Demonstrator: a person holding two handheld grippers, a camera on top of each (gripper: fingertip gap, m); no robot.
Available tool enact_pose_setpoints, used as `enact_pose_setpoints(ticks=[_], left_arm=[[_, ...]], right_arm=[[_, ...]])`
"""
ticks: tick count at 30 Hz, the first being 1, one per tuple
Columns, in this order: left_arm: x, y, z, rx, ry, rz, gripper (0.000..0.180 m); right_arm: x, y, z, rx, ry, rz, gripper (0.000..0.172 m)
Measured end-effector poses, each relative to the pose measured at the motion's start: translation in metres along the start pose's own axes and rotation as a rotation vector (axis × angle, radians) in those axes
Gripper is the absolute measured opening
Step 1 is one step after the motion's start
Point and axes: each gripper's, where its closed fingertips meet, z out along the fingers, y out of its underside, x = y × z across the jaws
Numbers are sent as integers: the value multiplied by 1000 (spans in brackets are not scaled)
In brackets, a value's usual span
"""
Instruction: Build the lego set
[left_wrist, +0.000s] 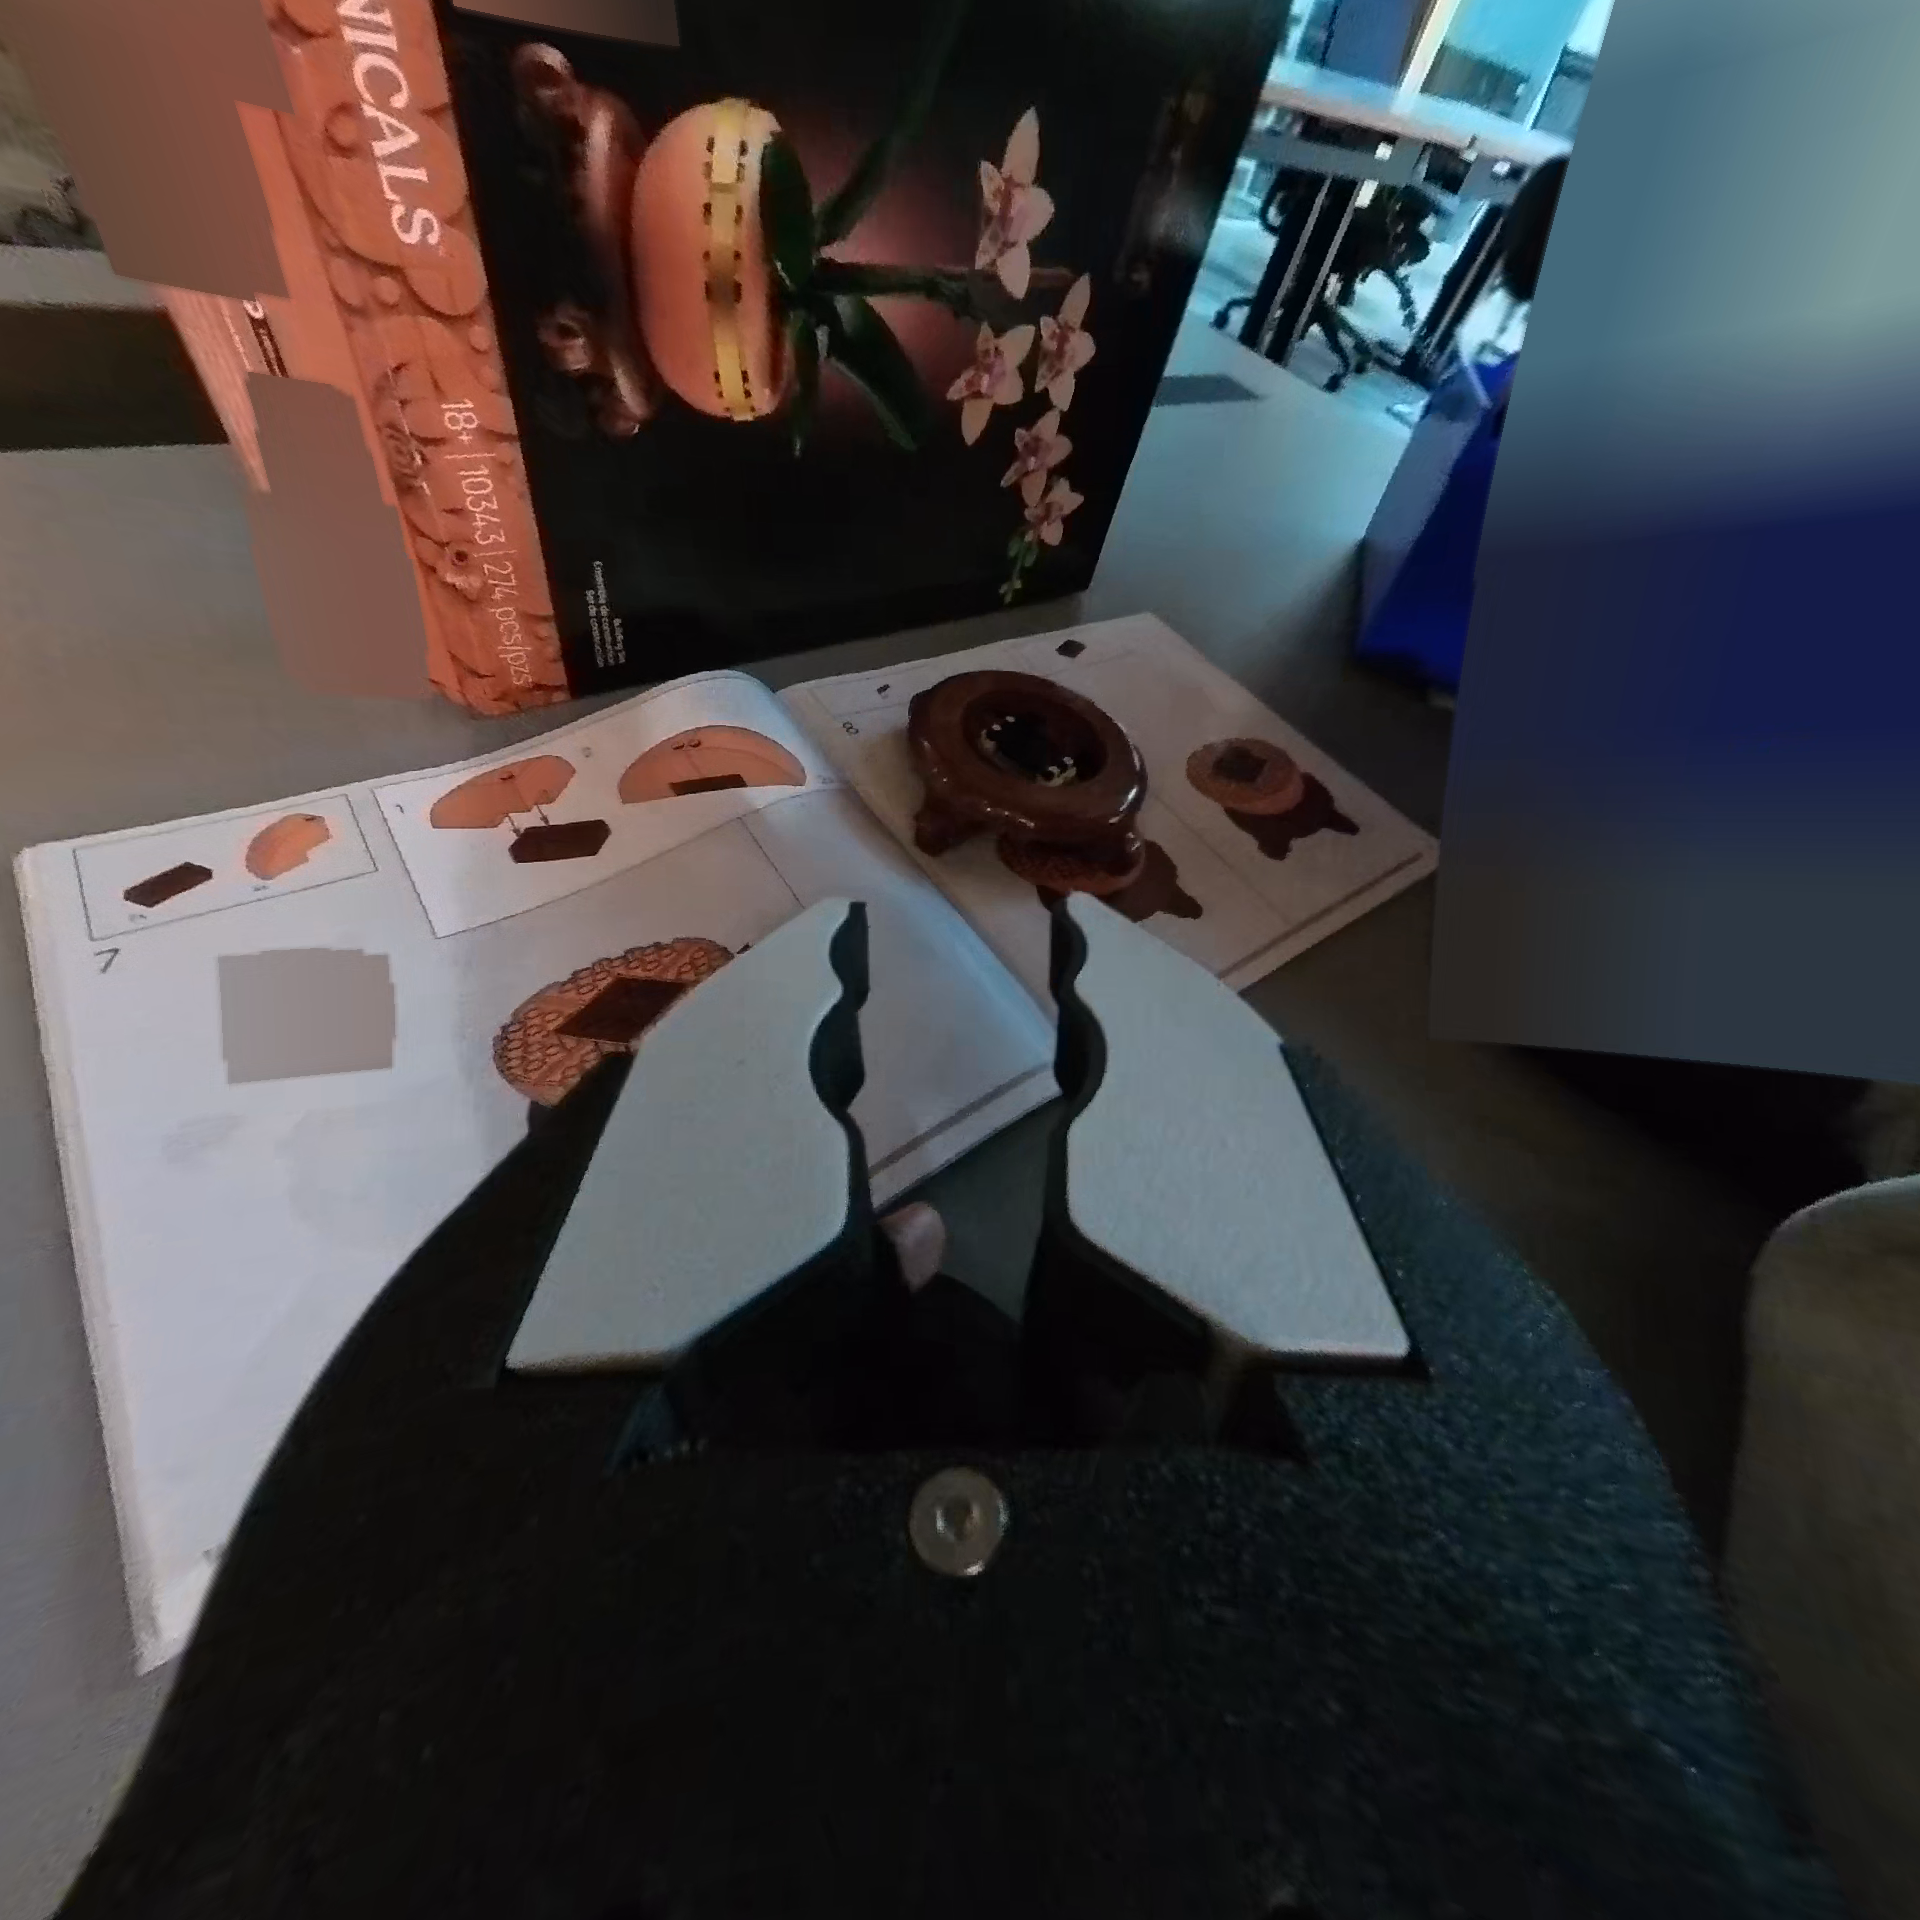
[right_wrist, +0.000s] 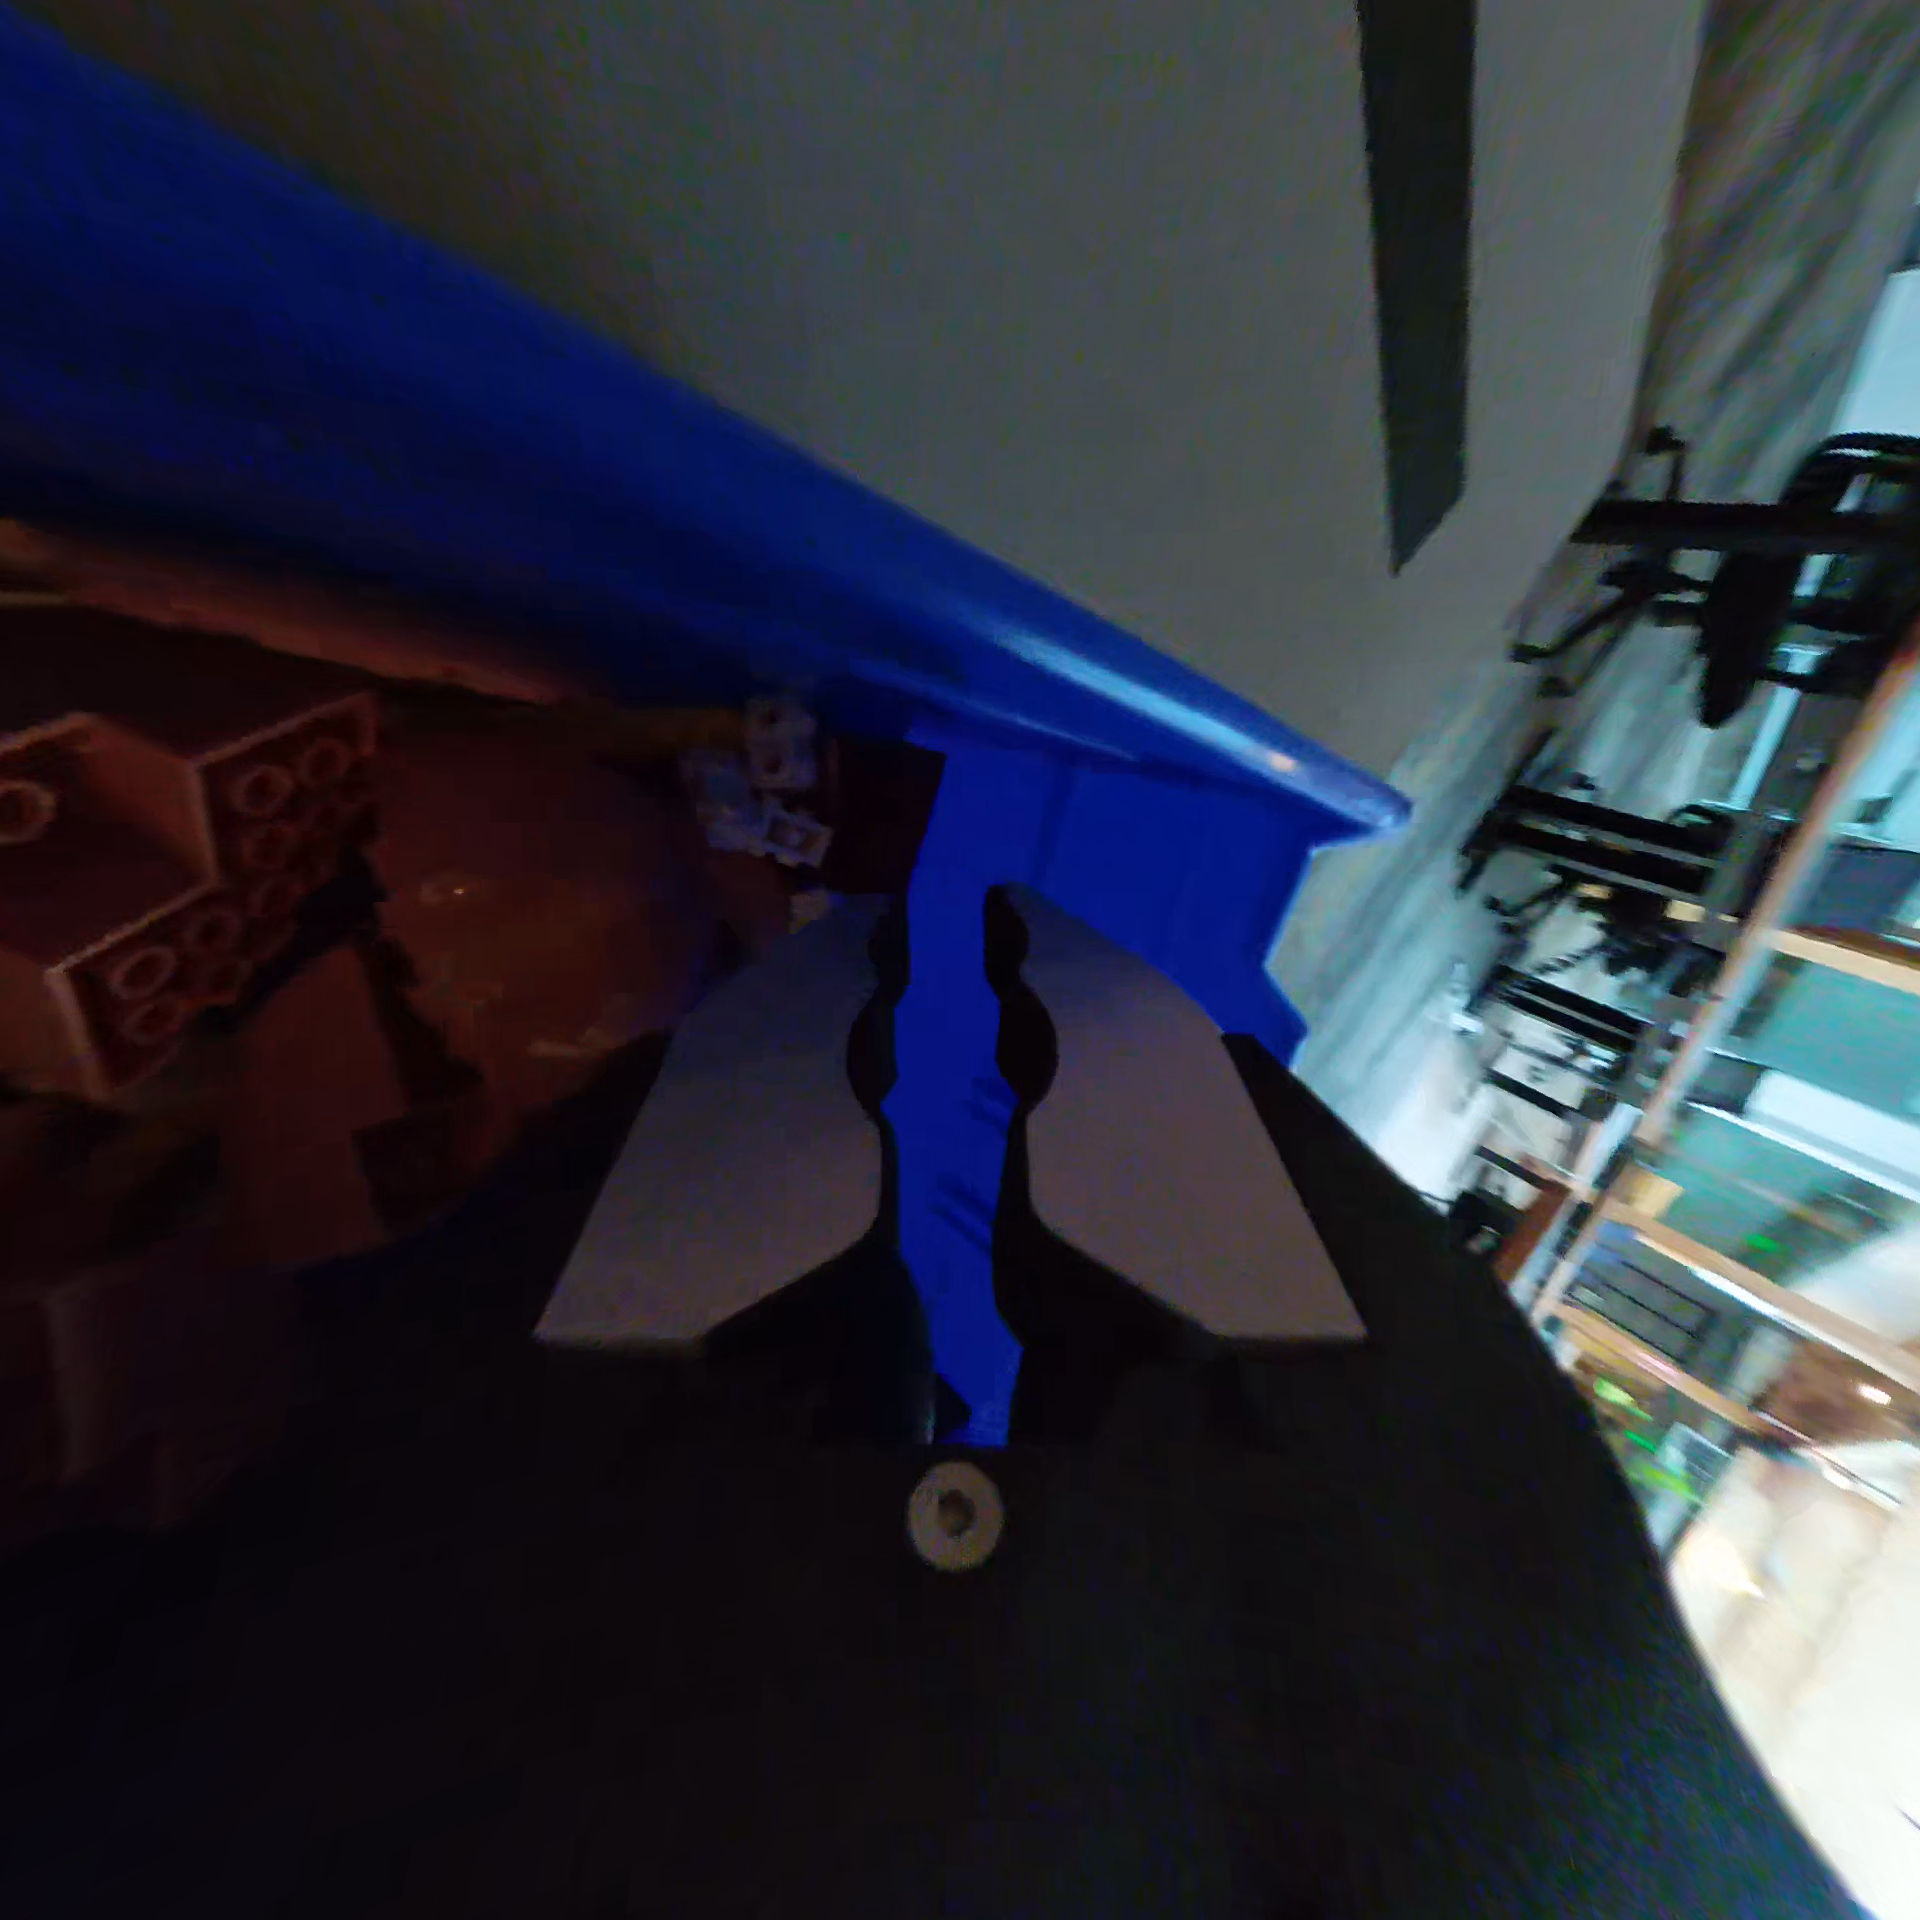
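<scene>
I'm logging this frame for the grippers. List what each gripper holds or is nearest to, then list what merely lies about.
At the grippers:
left gripper: open, above the open instruction booklet, near the brown brick-built stand
right gripper: closed on the blue bin wall

Lying about:
building-set box
brown bricks inside the bin
grey table

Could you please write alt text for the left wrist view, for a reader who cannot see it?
The left gripper hovers open and empty over an open instruction booklet on a grey table. A brown ring-shaped brick stand sits on the booklet's right page, with a dark product box upright behind.
</scene>
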Motion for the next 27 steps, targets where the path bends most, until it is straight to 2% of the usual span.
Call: enact_pose_setpoints(ticks=[4, 10, 11, 12, 13, 14, 15, 16, 19, 23, 25, 27], left_arm=[[-2, -3, -2, 20, 32, -58, 33], [-1, -9, -9, 87, 54, -74, 33], [-1, -10, -9, 91, 61, -78, 33], [-1, -10, -10, 93, 69, -83, 33], [-1, -10, -10, 93, 77, -89, 33], [0, -10, -10, 92, 84, -96, 33], [0, -10, -10, 92, 91, -103, 33], [-1, -10, -10, 93, 95, -110, 33], [-2, -10, -10, 97, 102, -130, 33], [-2, -10, -10, 91, 111, -142, 33], [-2, -10, -10, 95, 113, -141, 33], [-2, -11, -11, 107, 110, -143, 33]], right_arm=[[-11, -2, 8, -33, -50, 97, 18], [-13, -5, 16, 30, -126, 271, 10], [-20, -10, 10, 75, -209, 307, 12], [-39, -20, -2, 134, -402, 365, 8], [-57, -30, -17, 174, -602, 432, 20], [-63, -31, -25, 173, -682, 465, 27], [-56, -24, -24, 150, -637, 466, 37], [-43, -17, -22, 143, -538, 450, 40], [-12, -9, -14, 143, -281, 427, 33], [-10, -1, 7, -20, -117, 270, 22], [-10, -3, 15, -37, -90, 275, 15], [-9, -5, 20, -29, -82, 316, 17]])
